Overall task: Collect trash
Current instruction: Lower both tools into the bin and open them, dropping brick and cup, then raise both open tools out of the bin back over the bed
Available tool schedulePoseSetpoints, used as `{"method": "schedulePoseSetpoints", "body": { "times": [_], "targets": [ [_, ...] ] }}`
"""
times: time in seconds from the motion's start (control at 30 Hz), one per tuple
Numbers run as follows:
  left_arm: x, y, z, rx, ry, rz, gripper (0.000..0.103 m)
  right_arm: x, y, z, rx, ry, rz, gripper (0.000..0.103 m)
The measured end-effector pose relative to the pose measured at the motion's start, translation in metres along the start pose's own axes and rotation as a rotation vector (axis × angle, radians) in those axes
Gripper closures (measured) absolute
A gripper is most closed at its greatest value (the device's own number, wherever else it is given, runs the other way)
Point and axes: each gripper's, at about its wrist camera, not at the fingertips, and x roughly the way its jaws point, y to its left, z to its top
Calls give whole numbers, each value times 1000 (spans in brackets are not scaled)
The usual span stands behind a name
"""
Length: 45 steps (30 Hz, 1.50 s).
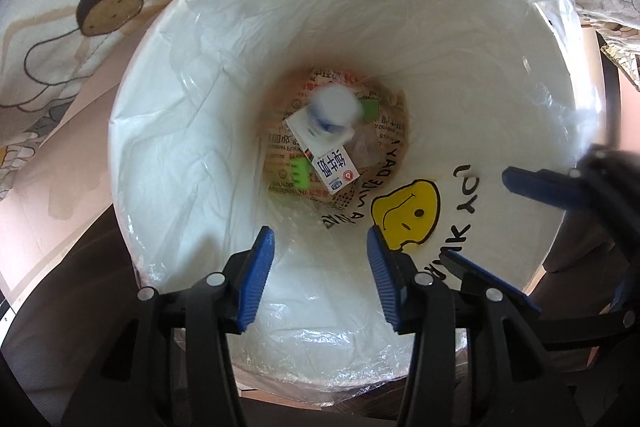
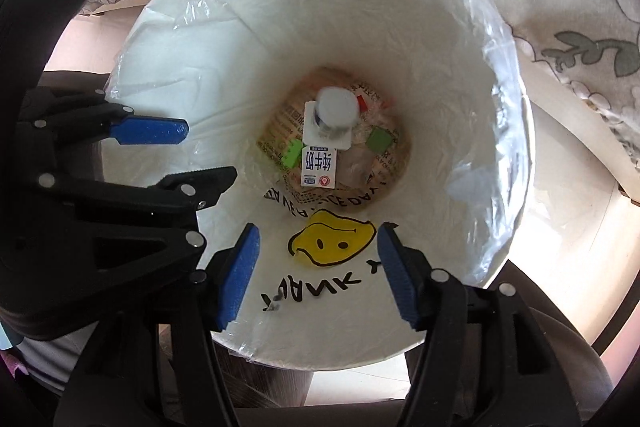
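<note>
Left wrist view: the left gripper (image 1: 320, 281) hangs over the white bin (image 1: 168, 115), fingers apart and empty. At the bottom lies the milk carton (image 1: 324, 155), long axis running upper-left to lower-right, with a blurred white object (image 1: 334, 107) over its upper end.

Right wrist view: the right gripper (image 2: 316, 275) is spread, nothing held. Here the milk carton (image 2: 318, 151) lies nearly vertical.

Across the top of my view hangs a flower-printed cloth (image 1: 80, 11), a pale sunlit floor (image 2: 568, 247) shows at right below it.
</note>
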Motion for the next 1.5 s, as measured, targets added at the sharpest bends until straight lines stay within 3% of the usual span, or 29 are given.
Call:
{"method": "schedulePoseSetpoints", "body": {
  "times": [0.33,0.73,1.27,1.37,1.5],
  "targets": [
    [-6,-8,-8,20,-27,18,53,-9,2,-14,4,-8,-20,41],
    [-52,-26,-45,66,-164,29,53,-60,1,-50,17,-93,-48,41],
    [-211,-46,-90,135,-446,96,51,-181,19,-93,-107,-327,-156,41],
    [-240,-52,-94,137,-474,122,43,-211,16,-101,-107,-376,-148,41],
    [-282,-61,-94,160,-537,164,42,-254,12,-108,-116,-455,-173,37]
  ]
}}
